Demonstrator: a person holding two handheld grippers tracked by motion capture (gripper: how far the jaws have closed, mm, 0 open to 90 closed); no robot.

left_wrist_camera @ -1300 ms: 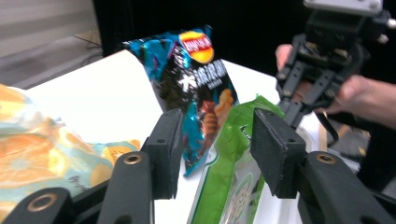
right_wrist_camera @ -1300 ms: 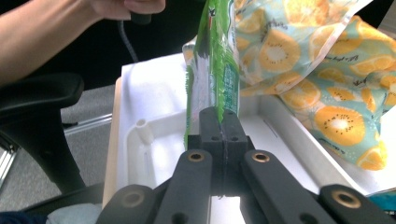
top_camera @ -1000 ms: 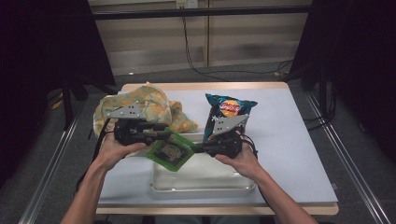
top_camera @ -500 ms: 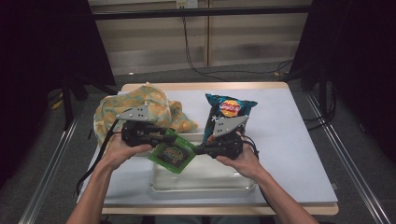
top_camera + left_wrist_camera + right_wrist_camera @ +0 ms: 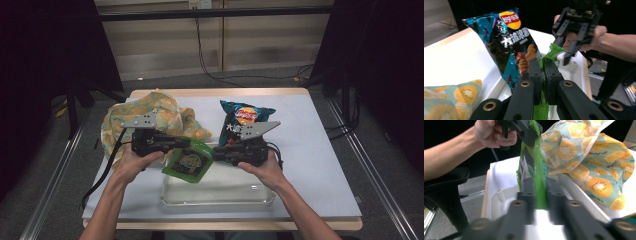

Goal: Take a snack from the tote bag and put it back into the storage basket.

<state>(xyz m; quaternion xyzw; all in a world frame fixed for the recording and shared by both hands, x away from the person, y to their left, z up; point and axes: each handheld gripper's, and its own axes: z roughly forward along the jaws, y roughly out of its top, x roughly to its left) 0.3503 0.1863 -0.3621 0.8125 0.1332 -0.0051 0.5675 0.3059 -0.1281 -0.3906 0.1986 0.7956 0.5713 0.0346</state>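
A green snack packet point(image 5: 186, 164) hangs between my two grippers above a clear plastic tub point(image 5: 220, 195). My left gripper point(image 5: 192, 144) has just been closing and is now shut on the packet's upper left corner; in the left gripper view the jaws point(image 5: 542, 65) pinch the green film point(image 5: 554, 51). My right gripper point(image 5: 216, 152) has just been opening. Its jaws point(image 5: 540, 182) stand a little apart on either side of the packet's edge point(image 5: 539, 170) without pressing it. The left gripper view also shows the right gripper point(image 5: 562, 51) farther off, jaws spread.
A blue-black chips bag point(image 5: 243, 120) lies on the white table behind the right gripper. A cloth bag with an orange and kiwi print point(image 5: 150, 122) lies at the back left. The tub's near rim point(image 5: 499, 195) sits close below the packet.
Both hands have stayed almost in place. The green packet has sunk slightly toward the tub.
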